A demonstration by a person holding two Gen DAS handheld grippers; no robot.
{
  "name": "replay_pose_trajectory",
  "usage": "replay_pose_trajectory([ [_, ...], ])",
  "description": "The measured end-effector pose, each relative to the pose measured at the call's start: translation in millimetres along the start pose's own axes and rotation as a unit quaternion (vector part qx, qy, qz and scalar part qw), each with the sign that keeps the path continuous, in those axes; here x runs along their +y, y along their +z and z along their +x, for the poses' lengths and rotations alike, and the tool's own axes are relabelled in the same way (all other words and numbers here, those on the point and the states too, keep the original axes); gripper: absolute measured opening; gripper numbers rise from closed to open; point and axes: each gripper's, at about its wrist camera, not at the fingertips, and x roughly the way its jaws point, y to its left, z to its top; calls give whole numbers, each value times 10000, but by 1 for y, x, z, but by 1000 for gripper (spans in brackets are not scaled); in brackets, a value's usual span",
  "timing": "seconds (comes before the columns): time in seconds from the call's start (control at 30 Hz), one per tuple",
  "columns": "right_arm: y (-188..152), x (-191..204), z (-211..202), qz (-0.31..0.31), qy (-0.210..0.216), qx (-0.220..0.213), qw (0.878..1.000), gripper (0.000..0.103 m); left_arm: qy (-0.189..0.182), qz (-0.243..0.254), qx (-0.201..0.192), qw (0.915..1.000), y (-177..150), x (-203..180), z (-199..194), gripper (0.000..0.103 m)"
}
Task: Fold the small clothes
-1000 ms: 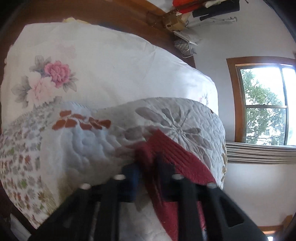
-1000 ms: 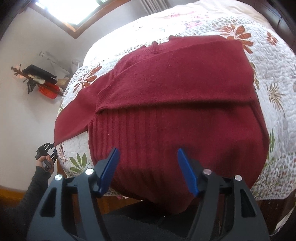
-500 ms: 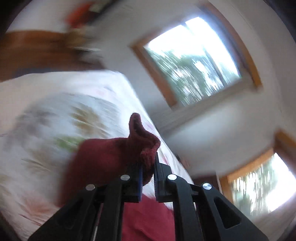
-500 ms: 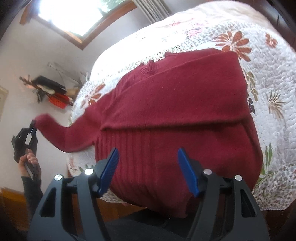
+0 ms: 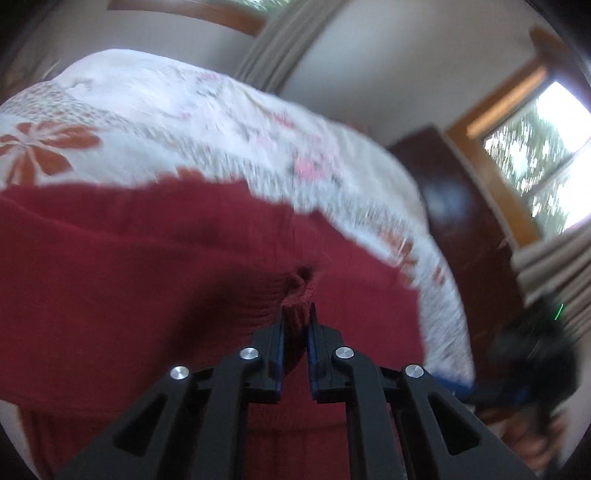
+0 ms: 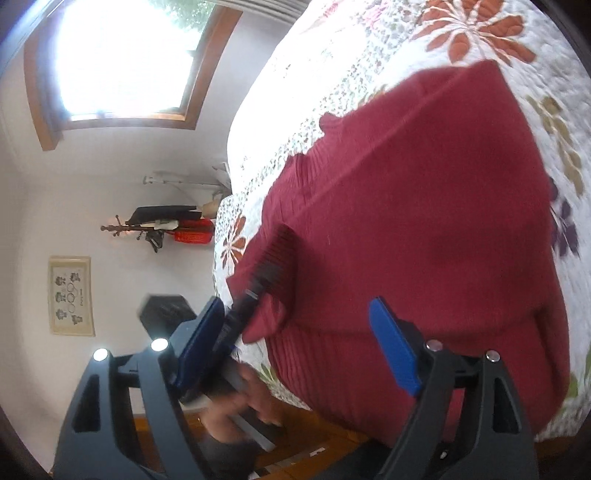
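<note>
On the bed's floral quilt lies the dark red sweater, its body spread flat. Left tongs are closed tight on the sleeve cuff, held over the sweater's body. Right tongs hover wide open, empty, near the hem.

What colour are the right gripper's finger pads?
Blue pads on a black frame, clearest in the right wrist view; the right gripper is open over the red sweater.
</note>
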Motion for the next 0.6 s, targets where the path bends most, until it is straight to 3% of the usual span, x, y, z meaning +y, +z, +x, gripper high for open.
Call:
replay_pose_trajectory([
  [0.03, 4, -1, 7, 53, 46, 64, 10000, 77, 8, -14, 83, 10000, -6, 2, 6, 22],
  [0.07, 10, -3, 17, 136, 150, 187, 9996, 68, -20, -96, 135, 9999, -13, -1, 9, 24],
  [0.17, 21, -6, 44, 252, 333, 506, 9978, 48, -231, -253, 71, 9994, -25, 2, -9, 49],
  [0.23, 27, -5, 62, 261, 407, 679, 9965, 47, -340, -458, -114, 9983, -33, 12, -38, 64],
  [0.43, 36, 6, 102, 126, 15, 969, 9952, 47, -123, -1105, -331, 9932, -53, 63, -105, 72],
  [0.6, 42, 19, 119, 80, 49, 1067, 9942, 44, 55, -1540, -513, 9867, -69, 102, -140, 76],
])
